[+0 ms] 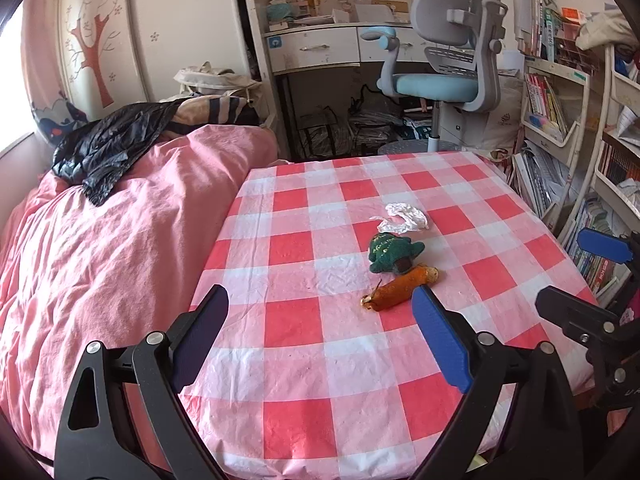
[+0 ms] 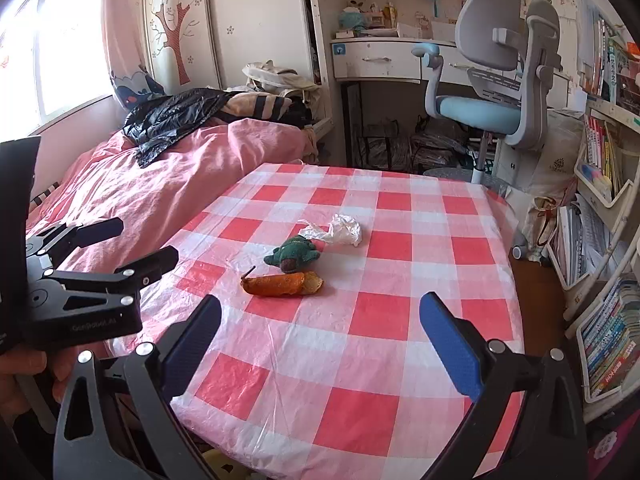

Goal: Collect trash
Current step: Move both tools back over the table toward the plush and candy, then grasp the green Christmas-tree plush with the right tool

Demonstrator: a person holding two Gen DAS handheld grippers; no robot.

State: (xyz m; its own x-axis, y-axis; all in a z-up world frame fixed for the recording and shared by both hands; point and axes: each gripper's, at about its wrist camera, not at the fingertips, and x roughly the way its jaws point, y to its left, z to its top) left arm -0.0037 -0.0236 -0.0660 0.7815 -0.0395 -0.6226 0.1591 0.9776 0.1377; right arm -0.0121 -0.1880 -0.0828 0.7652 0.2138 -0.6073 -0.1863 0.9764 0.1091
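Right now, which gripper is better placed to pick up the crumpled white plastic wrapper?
Probably the right gripper: open, with the crumpled white plastic wrapper nearly centred ahead. The left gripper sees it off-centre.

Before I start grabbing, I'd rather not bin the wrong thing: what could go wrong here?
The green plush toy lies close against both the orange peel and the crumpled white wrapper, so a wide-open right gripper could scoop it up too. The black trash bag lies flat on the bed, its mouth not visibly open, so trash may miss. The thin tablecloth could snag.
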